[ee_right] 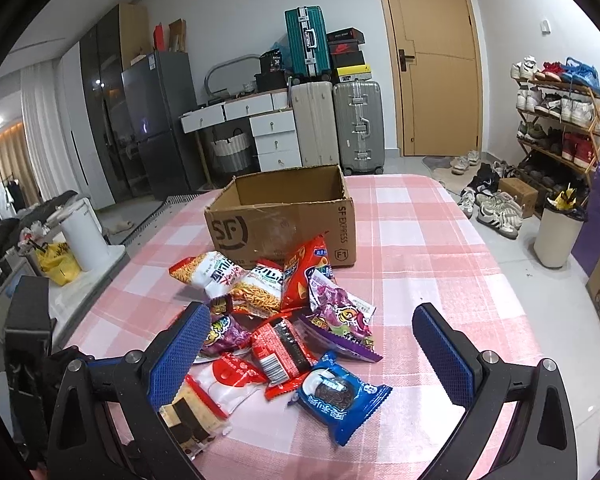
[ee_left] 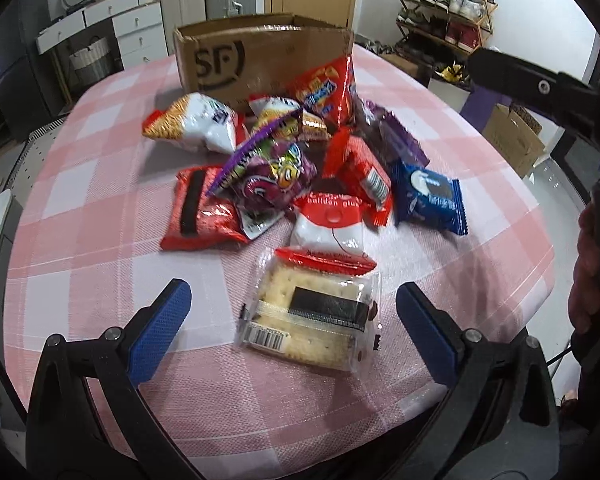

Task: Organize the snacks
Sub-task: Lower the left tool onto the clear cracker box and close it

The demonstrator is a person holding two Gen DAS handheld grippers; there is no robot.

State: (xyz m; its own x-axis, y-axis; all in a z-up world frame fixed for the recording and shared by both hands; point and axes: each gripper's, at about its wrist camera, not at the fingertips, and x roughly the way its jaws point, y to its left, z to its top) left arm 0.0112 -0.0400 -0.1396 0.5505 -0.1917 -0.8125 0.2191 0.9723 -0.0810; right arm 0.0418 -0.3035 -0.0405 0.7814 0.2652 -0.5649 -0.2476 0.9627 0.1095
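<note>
Pink-and-white checked table [ee_left: 92,184] underneath everything. Beyond both pairs of fingers, open cardboard box [ee_right: 284,216], upright, nothing visible inside. In front of the box, between it and the fingertips, a loose heap of snack packets [ee_left: 284,160]. Left gripper [ee_left: 294,312] spread wide, holding nothing, blue pads to either side of a clear cracker packet [ee_left: 312,316] lying flat nearest the fingers; whether the pads touch it cannot be told. Right gripper [ee_right: 320,344] likewise wide apart and empty, hovering over the heap's near edge. Between its fingers, slightly toward the left pad, a blue cookie packet [ee_right: 340,396] flat on the cloth.
</note>
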